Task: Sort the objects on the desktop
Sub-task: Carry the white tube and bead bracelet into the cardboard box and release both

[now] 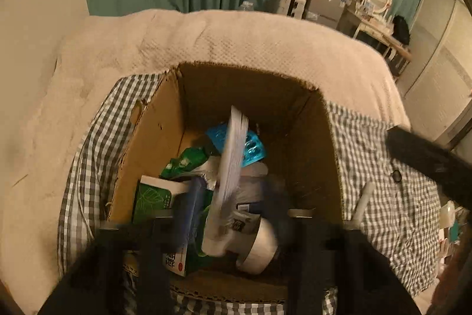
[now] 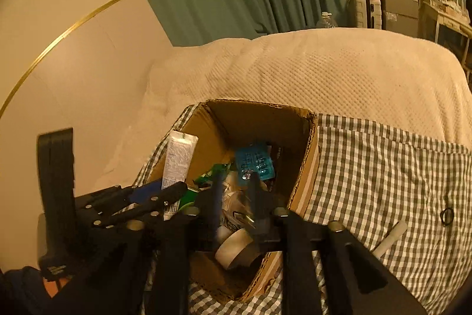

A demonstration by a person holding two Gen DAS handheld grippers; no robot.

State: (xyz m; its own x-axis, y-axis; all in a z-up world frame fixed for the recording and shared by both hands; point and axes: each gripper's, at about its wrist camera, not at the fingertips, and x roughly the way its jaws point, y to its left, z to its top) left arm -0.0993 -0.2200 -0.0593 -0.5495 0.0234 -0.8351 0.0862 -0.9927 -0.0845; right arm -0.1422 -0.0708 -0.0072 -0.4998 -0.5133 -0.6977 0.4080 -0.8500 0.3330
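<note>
An open cardboard box stands on a checked cloth and holds several items: a blue blister pack, green packets, a green-and-white carton and a tape roll. My left gripper hangs over the box with a white tube, blurred, between its fingers; in the right wrist view the tube stands upright in the left gripper's jaws. My right gripper is open and empty over the box's near side.
A white stick and a black hair tie lie on the checked cloth right of the box. A cream blanket covers the bed behind. Green curtains and furniture stand farther back.
</note>
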